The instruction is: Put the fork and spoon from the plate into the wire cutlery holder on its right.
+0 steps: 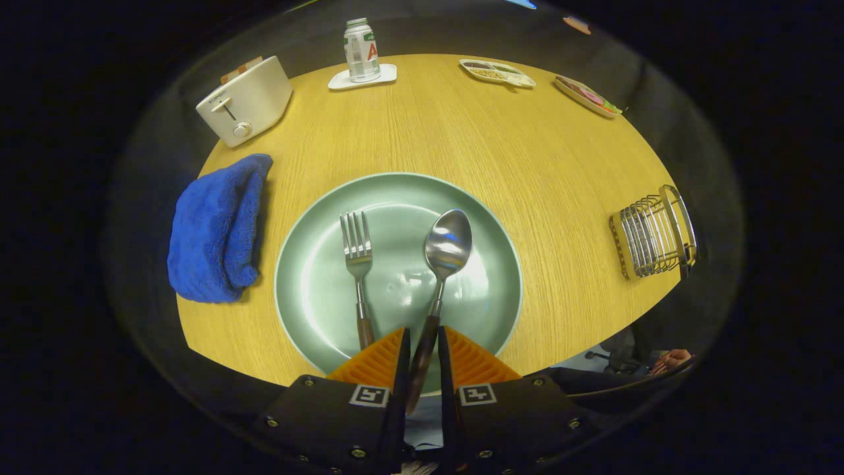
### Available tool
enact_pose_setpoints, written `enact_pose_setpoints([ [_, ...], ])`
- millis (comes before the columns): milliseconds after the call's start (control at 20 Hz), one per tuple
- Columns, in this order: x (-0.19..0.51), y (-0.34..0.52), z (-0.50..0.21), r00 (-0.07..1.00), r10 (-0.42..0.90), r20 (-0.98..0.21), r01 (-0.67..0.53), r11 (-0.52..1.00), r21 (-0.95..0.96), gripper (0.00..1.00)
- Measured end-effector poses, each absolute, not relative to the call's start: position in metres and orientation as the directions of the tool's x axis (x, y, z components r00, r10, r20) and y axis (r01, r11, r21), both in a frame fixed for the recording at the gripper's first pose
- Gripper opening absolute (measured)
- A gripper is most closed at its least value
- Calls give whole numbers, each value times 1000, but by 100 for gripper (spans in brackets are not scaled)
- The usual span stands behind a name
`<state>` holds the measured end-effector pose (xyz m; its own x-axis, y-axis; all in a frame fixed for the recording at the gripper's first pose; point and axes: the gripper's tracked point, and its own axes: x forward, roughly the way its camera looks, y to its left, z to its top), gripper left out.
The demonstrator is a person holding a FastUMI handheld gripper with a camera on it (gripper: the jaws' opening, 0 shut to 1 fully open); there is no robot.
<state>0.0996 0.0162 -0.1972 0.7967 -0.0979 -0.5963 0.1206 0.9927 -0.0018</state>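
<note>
spoon [448, 247]: stiff, slick metal; my gripper [422, 349] seemingly clamps its dark handle; fork [357, 254]: handle next.

Fisheye view from just above the near table [580, 171] edge, facing forward and down across it

Bare table [560, 198] lies open between plate [310, 264] and wire cutlery holder [653, 237]; gripper [422, 353] fingers clasp the spoon [447, 247] handle
</note>
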Motion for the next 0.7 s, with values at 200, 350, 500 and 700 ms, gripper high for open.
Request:
enact_pose_setpoints([
  [200,106,16,-211,774,-89,-627,112,994,-3,24],
  [350,108,12,-209,781,-120,-613,136,990,-21,24],
  [500,111,18,-203,794,-90,-601,122,992,13,7],
  [700,113,15,-200,808,-100,-580,125,992,3,8],
])
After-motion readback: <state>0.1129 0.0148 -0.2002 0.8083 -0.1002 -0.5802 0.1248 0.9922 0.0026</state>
